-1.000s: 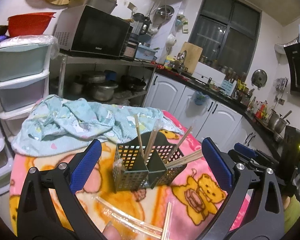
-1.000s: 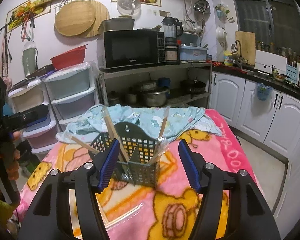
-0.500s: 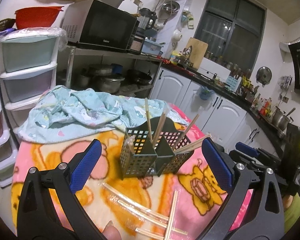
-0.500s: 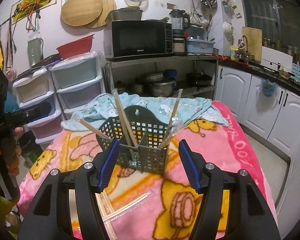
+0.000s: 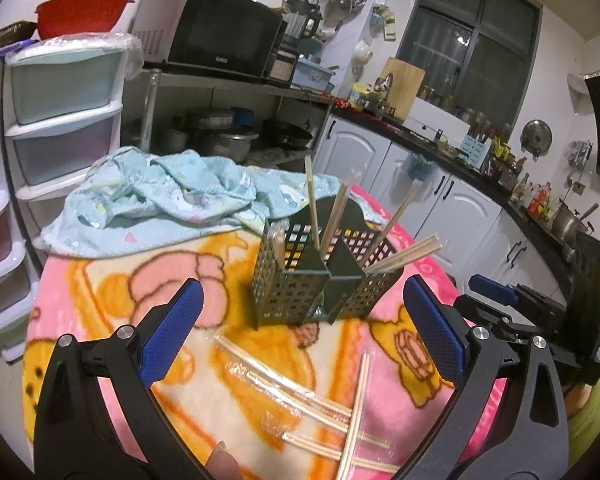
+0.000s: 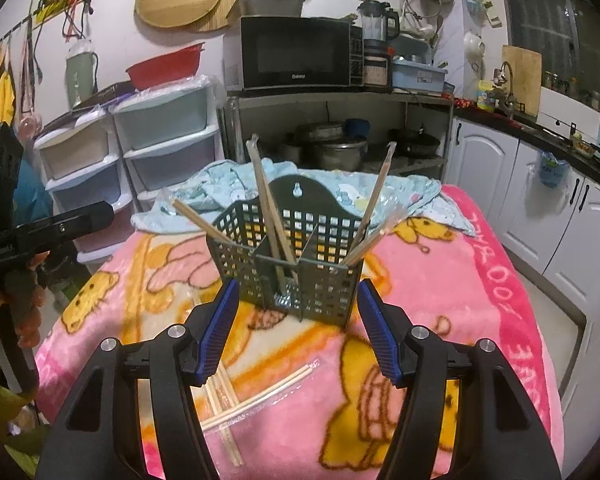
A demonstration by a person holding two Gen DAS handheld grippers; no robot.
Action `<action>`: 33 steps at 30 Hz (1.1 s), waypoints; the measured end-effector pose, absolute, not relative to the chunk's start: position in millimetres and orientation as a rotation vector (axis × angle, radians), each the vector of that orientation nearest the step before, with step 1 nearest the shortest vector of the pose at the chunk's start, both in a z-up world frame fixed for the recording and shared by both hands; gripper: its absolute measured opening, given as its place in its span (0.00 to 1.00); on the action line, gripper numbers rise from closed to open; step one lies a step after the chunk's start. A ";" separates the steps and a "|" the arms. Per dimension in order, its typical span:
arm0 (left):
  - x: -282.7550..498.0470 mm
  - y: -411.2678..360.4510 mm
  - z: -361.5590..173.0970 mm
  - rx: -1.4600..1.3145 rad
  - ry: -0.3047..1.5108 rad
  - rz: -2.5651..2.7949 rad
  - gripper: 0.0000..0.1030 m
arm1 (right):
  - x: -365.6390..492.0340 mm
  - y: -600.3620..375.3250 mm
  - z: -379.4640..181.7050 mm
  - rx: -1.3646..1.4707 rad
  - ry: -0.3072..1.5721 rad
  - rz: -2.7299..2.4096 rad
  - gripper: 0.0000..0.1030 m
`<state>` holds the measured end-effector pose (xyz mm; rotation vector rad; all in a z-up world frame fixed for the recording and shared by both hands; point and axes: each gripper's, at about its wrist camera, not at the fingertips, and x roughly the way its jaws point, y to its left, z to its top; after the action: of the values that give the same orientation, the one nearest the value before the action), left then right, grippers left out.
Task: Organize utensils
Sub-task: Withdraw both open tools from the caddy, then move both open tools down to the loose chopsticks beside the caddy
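While both tools hang above the pink blanket [image 6: 480, 264], neither holds anything: the left gripper [image 5: 300, 332] has its blue pads spread wide with only blanket and loose sticks between them, and the right gripper [image 6: 294, 328] stands apart too, its pads just short of the dark caddy [image 6: 292, 256]. That caddy sits mid-table with several chopsticks [image 6: 266, 204] already leaning in its compartments, while the wrapped chopsticks [image 5: 300, 404] left to sort lie scattered in front of it, one bare stick [image 5: 354, 412] crossing over them. The likely step is a pickup from this pile — best done by coming down over one packet near its middle, pads square across its width, so it lifts level instead of pivoting. Slippery wrappers and soft fleece could let a stick slide or sink — press lightly, and take the top, crossing stick first.
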<state>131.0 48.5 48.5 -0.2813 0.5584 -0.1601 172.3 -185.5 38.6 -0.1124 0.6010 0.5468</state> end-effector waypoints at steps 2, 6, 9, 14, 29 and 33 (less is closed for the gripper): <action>130.9 48.6 43.8 -0.282 0.571 -0.157 0.90 | 172.5 -183.5 34.3 -0.118 0.612 0.547 0.57; 129.6 51.0 32.4 -0.286 0.599 -0.144 0.90 | 174.8 -180.5 24.9 -0.126 0.637 0.548 0.57; 129.7 53.8 24.0 -0.289 0.622 -0.136 0.90 | 177.5 -179.1 17.3 -0.133 0.656 0.547 0.57; 132.8 58.6 5.6 -0.298 0.663 -0.121 0.90 | 181.6 -177.5 5.2 -0.140 0.688 0.541 0.57; 151.5 62.7 -52.6 -0.286 0.786 -0.110 0.89 | 197.6 -171.9 -44.9 -0.178 0.807 0.516 0.57; 158.4 64.7 -64.6 -0.299 0.805 -0.121 0.82 | 202.9 -172.3 -57.5 -0.185 0.834 0.504 0.57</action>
<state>158.4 64.7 -64.6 -0.2995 0.8054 -0.1210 202.9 -172.3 -57.5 -0.1849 0.8343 0.5043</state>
